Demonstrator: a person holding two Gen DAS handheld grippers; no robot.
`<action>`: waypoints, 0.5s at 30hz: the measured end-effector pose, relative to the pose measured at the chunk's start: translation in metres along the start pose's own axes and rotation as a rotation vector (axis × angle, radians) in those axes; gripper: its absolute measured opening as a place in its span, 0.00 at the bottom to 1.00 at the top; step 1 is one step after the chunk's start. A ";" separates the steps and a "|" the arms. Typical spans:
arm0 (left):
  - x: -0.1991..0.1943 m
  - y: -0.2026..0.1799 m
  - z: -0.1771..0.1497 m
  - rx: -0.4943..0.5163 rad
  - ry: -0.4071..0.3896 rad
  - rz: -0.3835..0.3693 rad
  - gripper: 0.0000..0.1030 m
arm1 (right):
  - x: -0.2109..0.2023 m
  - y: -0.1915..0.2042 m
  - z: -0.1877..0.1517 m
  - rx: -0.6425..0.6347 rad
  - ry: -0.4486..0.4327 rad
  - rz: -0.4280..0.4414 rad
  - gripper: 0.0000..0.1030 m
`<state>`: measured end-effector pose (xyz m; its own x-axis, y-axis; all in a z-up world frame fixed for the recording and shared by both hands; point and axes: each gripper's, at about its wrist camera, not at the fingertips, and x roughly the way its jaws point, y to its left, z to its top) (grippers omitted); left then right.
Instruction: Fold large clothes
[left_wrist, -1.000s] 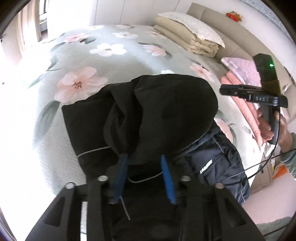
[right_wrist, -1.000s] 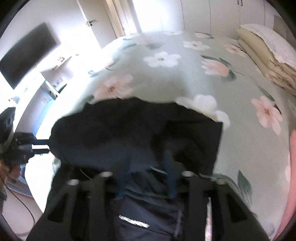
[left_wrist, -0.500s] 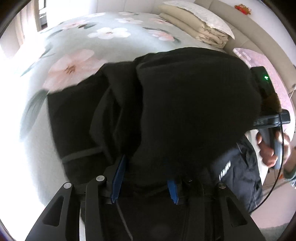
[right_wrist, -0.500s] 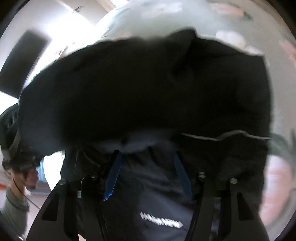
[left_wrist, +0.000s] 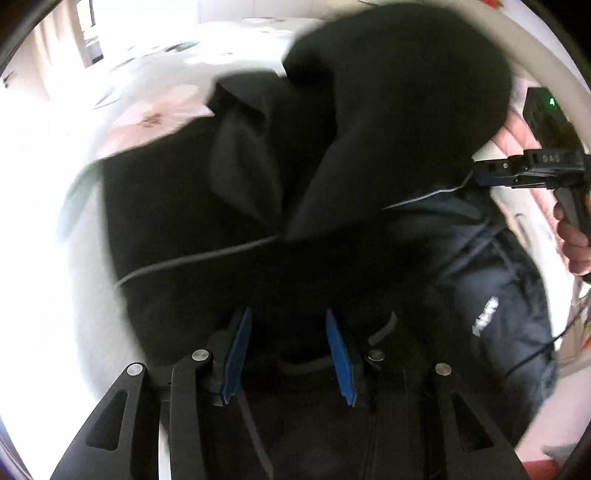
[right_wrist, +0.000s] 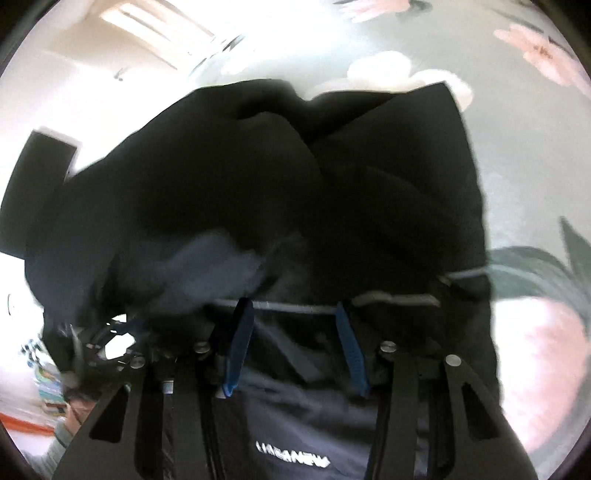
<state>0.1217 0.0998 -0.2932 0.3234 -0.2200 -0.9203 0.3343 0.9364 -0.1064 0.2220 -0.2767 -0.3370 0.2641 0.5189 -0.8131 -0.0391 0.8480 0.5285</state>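
Now both tongs, left (left_wrist: 287, 356) and right (right_wrist: 295, 349), grip the bunched black jacket (left_wrist: 332, 184).

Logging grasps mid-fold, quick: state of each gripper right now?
Left gripper: shut on the black jacket.
Right gripper: shut on the black jacket, at its hem.

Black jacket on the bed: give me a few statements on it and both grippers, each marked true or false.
1. The black jacket lies on a flowered bedspread. True.
2. The left gripper holds jacket fabric between its blue pads. True.
3. The right gripper hangs clear of the jacket. False: fabric fills its gap.
4. The jacket carries no lettering. False: white lettering shows.
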 end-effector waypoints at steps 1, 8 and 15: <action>-0.015 0.003 0.002 -0.002 -0.019 0.008 0.42 | -0.008 0.004 -0.001 -0.013 -0.006 -0.006 0.50; -0.080 0.006 0.094 0.012 -0.272 -0.035 0.52 | -0.069 0.079 0.052 -0.175 -0.189 0.037 0.52; -0.008 -0.005 0.148 -0.041 -0.193 -0.188 0.51 | -0.003 0.099 0.090 -0.185 -0.069 0.008 0.62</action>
<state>0.2488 0.0564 -0.2298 0.4233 -0.4357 -0.7943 0.3696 0.8835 -0.2877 0.3046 -0.2037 -0.2602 0.3286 0.5226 -0.7867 -0.2164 0.8525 0.4759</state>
